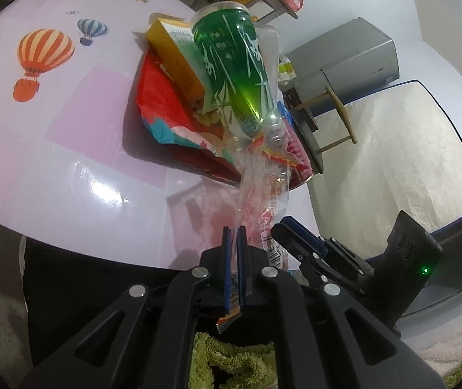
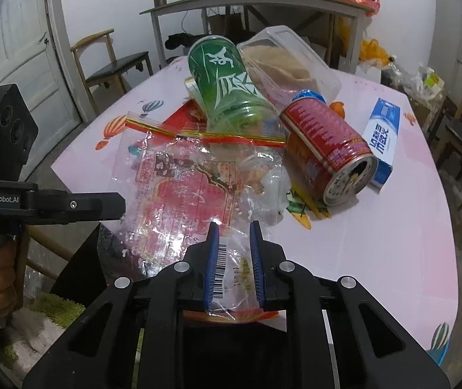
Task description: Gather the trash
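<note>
A clear zip bag point(image 2: 195, 178) with red print lies at the table's near edge, in front of a pile of trash. My left gripper point(image 1: 234, 231) is shut on the bag's edge point(image 1: 263, 191); in the right wrist view it holds the bag's left side point(image 2: 114, 206). My right gripper point(image 2: 233, 227) is open, its blue fingers on either side of the bag's near edge. In the pile are a green bottle point(image 2: 224, 81), a red can point(image 2: 325, 149), a clear plastic box point(image 2: 286, 64) and a yellow carton point(image 1: 176, 55).
A blue and white toothpaste box point(image 2: 381, 136) lies right of the can. The pink table point(image 2: 409, 227) has balloon prints. Chairs point(image 2: 114, 61), a shelf table point(image 2: 257, 0) and a door point(image 2: 14, 48) stand behind. A mattress point(image 1: 409, 155) and green rug point(image 1: 231, 353) lie below.
</note>
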Demonstrator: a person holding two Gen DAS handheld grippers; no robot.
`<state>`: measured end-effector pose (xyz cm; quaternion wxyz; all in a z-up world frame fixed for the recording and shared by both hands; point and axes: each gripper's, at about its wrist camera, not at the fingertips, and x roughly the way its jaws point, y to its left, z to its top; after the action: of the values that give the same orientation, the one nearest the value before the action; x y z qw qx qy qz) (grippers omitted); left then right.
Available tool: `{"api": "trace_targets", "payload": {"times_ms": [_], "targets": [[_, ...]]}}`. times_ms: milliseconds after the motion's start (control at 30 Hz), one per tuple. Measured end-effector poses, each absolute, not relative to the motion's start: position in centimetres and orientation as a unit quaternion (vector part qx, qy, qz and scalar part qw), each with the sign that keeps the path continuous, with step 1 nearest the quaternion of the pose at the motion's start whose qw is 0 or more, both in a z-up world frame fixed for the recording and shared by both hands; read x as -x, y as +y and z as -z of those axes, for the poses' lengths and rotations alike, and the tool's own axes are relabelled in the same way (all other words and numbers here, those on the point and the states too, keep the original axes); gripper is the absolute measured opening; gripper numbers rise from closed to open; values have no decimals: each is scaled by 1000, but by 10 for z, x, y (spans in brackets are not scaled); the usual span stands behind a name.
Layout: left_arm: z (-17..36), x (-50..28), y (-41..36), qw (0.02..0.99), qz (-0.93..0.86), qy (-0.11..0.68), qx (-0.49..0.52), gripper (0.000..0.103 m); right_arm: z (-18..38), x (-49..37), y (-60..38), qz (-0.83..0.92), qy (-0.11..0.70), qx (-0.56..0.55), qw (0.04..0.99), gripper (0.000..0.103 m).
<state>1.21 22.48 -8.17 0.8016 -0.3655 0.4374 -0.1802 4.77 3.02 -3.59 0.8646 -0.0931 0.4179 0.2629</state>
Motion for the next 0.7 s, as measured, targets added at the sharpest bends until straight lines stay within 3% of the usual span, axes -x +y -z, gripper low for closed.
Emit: {"api": "trace_targets", "payload": {"times_ms": [300, 700], "targets": [[88, -5, 231, 795, 171, 451, 369, 37, 40, -49, 33, -270, 423, 94, 860, 18], [87, -20, 221, 797, 182, 459, 347, 39, 45, -53, 31, -274, 429, 92, 856, 17]]}}
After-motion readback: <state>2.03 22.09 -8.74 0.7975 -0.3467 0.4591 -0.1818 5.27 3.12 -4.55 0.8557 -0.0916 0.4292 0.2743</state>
